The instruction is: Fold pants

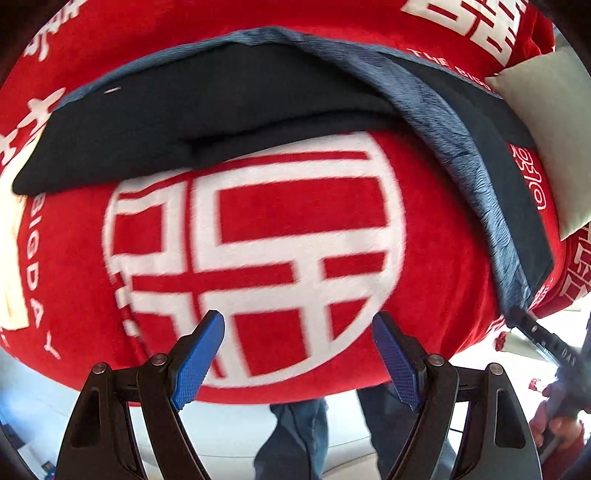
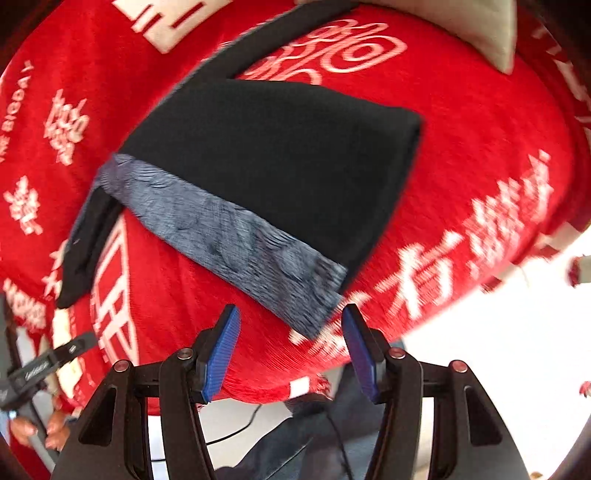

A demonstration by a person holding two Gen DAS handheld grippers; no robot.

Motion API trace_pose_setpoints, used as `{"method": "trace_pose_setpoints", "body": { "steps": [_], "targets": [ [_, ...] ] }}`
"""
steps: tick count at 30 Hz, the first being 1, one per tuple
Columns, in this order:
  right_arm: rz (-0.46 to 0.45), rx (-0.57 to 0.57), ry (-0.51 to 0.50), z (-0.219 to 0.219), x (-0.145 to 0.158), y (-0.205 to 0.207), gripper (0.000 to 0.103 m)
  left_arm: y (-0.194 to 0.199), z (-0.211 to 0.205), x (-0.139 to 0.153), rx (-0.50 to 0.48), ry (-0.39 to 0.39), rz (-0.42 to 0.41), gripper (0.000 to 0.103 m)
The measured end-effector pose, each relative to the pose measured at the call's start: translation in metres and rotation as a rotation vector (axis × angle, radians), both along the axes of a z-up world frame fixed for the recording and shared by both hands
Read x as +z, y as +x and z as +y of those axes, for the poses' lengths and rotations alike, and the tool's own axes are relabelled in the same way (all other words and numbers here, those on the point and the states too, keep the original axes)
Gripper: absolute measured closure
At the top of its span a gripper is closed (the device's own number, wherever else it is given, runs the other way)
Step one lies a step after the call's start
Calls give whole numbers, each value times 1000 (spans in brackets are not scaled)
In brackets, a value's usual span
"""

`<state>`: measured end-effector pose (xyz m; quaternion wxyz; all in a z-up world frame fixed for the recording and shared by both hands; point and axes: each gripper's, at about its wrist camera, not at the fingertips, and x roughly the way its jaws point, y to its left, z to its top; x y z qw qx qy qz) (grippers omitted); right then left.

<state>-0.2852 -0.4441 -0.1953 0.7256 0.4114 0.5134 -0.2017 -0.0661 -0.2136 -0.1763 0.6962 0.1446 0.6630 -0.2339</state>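
left wrist view, left to right: the dark pants [image 1: 207, 122] lie on a red blanket [image 1: 424, 332] printed with white characters, their long axis running roughly across the frame, one end pointing to the left edge and the other bending down toward the lower right. a fleecy grey-blue lining [image 1: 461, 147] shows along the turned-over edge on the right side. a pale cushion [image 1: 546, 147] rests on the blanket just beside the pants at the right. the left gripper [image 1: 297, 358] hovers above the large white round emblem [image 1: 255, 258], jaws spread wide, nothing between them, apart from the pants. at the lower right edge the other tool is partly seen near the pants' lower end; contact there cannot be judged from this view. right wrist view, left to right: a narrow dark leg section trails toward the lower left, then the main folded body of the pants [image 2: 280, 155] lies diagonally, long axis from upper left to lower right, with the grey-blue lining band [image 2: 236, 236] along its near edge. the band's lower corner points down toward the right gripper [image 2: 290, 350], whose jaws stand wide and hold nothing; the corner appears just ahead of the fingertips, though motion blur makes the gap uncertain. the pale cushion [image 2: 472, 26] sits at the top right.
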Motion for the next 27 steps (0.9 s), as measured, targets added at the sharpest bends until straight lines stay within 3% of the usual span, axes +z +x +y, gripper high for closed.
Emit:
{"method": "trace_pose_setpoints", "body": {
  "steps": [3,4,5,6,8,13,18,25,26,27],
  "targets": [
    [-36,55,57,-8,-7,6,44,2,-25,-4,-8,-16,17,20],
    [-34,67,67,-9,-8,6,57,3,-32,-5,-9,-20,29,20],
    [-21,82,99,-12,-10,8,88,5,-41,-7,-9,-26,44,20],
    [2,89,126,-15,-13,9,100,7,-50,-7,-9,-32,55,20],
    [-1,78,184,-20,-12,8,100,10,-66,-7,-5,-50,75,20],
    [-110,93,292,-51,21,15,100,22,-94,-2,31,-148,158,20],
    [-212,121,373,-79,55,30,100,39,-121,-11,72,-224,279,20],
    [-239,168,447,-95,67,44,100,40,-154,-38,169,-298,489,20],
    [-237,175,459,-95,67,47,100,40,-156,-40,181,-301,502,21],
    [-235,182,468,-96,67,50,100,40,-158,-40,196,-310,514,36]
  ]
}}
